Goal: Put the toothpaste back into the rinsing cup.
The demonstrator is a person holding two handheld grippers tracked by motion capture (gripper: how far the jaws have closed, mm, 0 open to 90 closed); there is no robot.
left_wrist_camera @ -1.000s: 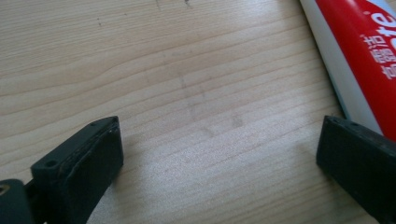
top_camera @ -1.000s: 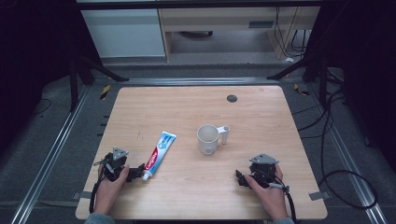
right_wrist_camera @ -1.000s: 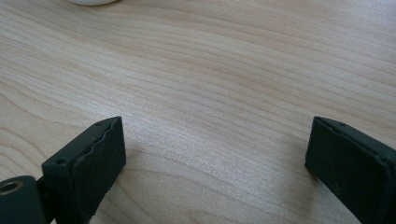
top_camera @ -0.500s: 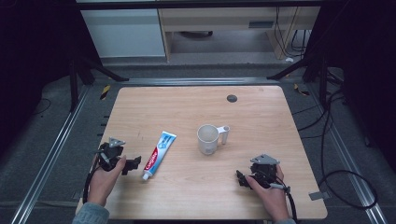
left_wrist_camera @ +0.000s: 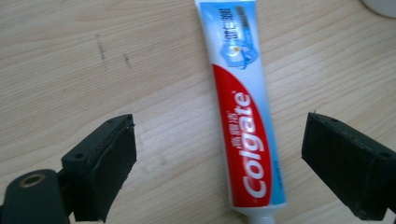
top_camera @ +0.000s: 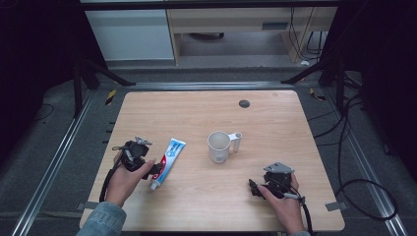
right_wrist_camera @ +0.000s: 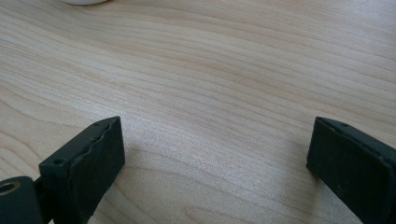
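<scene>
A Colgate toothpaste tube [top_camera: 167, 156] lies flat on the wooden table [top_camera: 275, 128], cap end toward me. My left gripper [top_camera: 155, 169] hovers over its cap end. In the left gripper view the tube [left_wrist_camera: 245, 140] runs up between the wide-apart jaws of this gripper [left_wrist_camera: 217, 154], and neither pad touches it. Those jaws have just been closing a little. A white mug [top_camera: 219, 146] stands upright right of the tube, handle to the right. My right gripper [top_camera: 253, 188] rests near the table's front right, open over bare wood [right_wrist_camera: 215, 140].
A small dark round disc [top_camera: 244, 103] sits in the tabletop near the far edge. The mug's rim [left_wrist_camera: 380, 5] shows at the top right of the left gripper view. Metal rails [top_camera: 59, 162] run along the table's sides, and cables [top_camera: 364, 182] lie on the floor at right.
My left hand has lifted and moved away from the front edge, toward the toothpaste tube. The tube, the mug and my right hand have stayed where they were.
</scene>
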